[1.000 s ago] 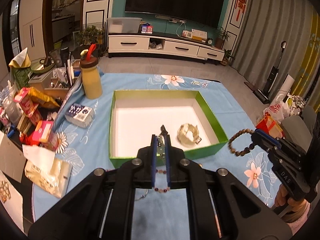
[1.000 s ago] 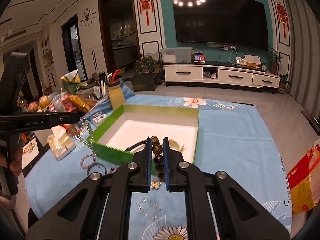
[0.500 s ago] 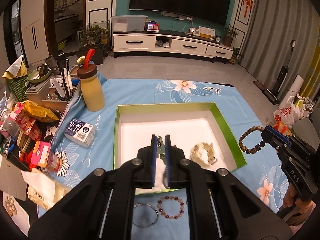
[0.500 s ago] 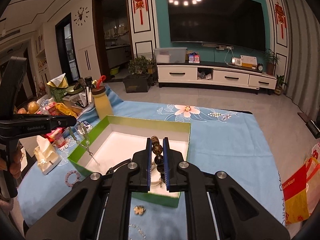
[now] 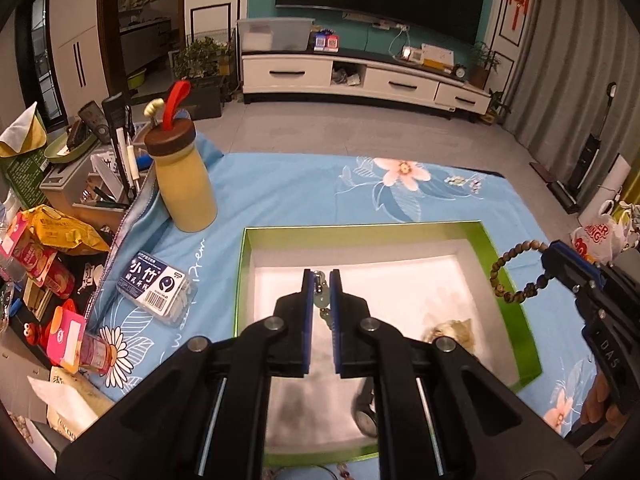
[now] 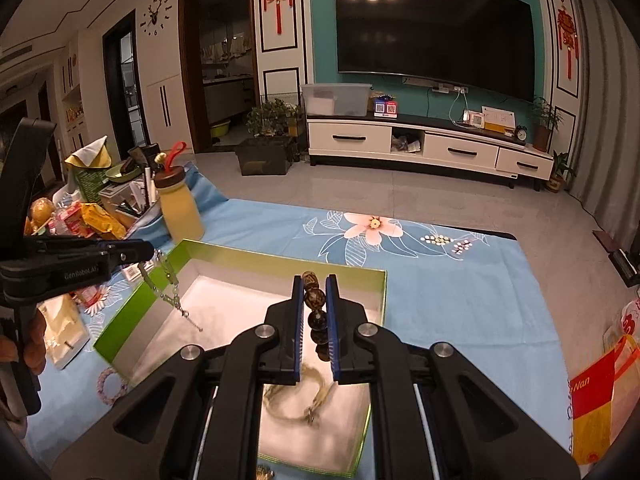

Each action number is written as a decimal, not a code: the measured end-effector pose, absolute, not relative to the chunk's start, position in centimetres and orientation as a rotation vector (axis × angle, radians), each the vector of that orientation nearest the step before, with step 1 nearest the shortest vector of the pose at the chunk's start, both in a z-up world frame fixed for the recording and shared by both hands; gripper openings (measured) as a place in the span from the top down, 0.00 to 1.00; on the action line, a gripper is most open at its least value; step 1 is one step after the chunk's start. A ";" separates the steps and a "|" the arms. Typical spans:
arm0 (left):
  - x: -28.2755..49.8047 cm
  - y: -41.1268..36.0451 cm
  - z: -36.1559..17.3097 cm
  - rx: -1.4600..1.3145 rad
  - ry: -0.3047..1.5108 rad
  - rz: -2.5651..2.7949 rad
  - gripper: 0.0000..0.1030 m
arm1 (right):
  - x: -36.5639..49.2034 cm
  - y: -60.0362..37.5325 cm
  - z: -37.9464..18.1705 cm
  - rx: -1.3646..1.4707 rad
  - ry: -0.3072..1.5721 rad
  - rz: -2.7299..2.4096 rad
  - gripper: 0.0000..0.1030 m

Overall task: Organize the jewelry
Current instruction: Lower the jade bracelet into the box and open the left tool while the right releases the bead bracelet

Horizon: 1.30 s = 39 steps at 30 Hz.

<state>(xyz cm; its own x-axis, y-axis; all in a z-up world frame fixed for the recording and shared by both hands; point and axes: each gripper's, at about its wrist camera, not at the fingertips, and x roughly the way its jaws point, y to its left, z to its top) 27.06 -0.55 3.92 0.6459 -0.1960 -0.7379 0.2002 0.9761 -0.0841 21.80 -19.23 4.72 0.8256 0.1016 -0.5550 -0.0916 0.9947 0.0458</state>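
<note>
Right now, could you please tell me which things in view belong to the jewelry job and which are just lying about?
Job:
green box with white interior
silver chain with pale green stones
brown wooden bead bracelet
left tool
right tool

Lying about:
yellow bottle with brown lid
blue-labelled clear plastic pack

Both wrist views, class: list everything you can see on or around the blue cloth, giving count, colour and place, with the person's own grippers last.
Box: one, green rim, white inside, centre of cloth.
Gold bracelet: one, inside box.
Chain necklace: one, silvery-green, hanging over box.
Bead bracelet: one, brown, above box's right edge.
Pink bracelet: one, on cloth by box.
Bottle: one, yellow, brown lid, left of box.
Cloth: one, blue, floral.
Left gripper: black, shut on necklace.
Right gripper: black, shut on bead bracelet.
</note>
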 end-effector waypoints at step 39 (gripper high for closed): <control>31.9 -2.3 -5.1 0.108 1.150 -0.175 0.93 | 30.8 -19.5 -3.0 0.050 0.940 0.043 0.90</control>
